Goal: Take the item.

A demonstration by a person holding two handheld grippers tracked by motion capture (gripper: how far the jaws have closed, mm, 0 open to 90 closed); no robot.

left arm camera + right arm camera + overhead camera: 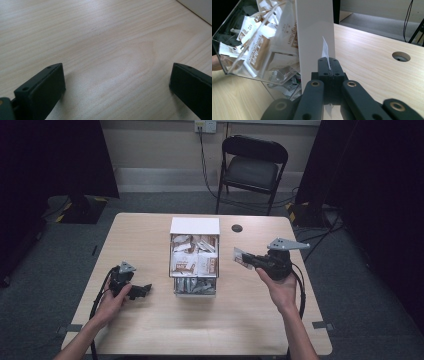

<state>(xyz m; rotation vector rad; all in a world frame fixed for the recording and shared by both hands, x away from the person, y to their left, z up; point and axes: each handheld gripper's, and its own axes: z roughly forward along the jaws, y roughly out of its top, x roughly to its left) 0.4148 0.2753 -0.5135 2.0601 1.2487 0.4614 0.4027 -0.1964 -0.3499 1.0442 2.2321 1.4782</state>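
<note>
A pale wood table (150, 330) with a round cable hole (237, 228) at 1 o'clock from its middle stands on grey carpet; a black folding chair (252, 167) waits at 12 o'clock by the wall. At the table's centre sits a clear box (195, 292) with a white panel, packed with brown-and-white packets (192, 260).

The right hand (282, 287), at 3 o'clock from the box, holds the right gripper (248, 260) raised and level, pointing toward 9 o'clock. Its jaws are clamped tight on a thin white sachet (325, 52), edge-on between the pads and sticking out past the tips, near the box's white wall.

The left hand (112, 297), at 9 o'clock from the box, rests the left gripper (141, 291) low over the table, its jaws spread wide with bare wood between them.
</note>
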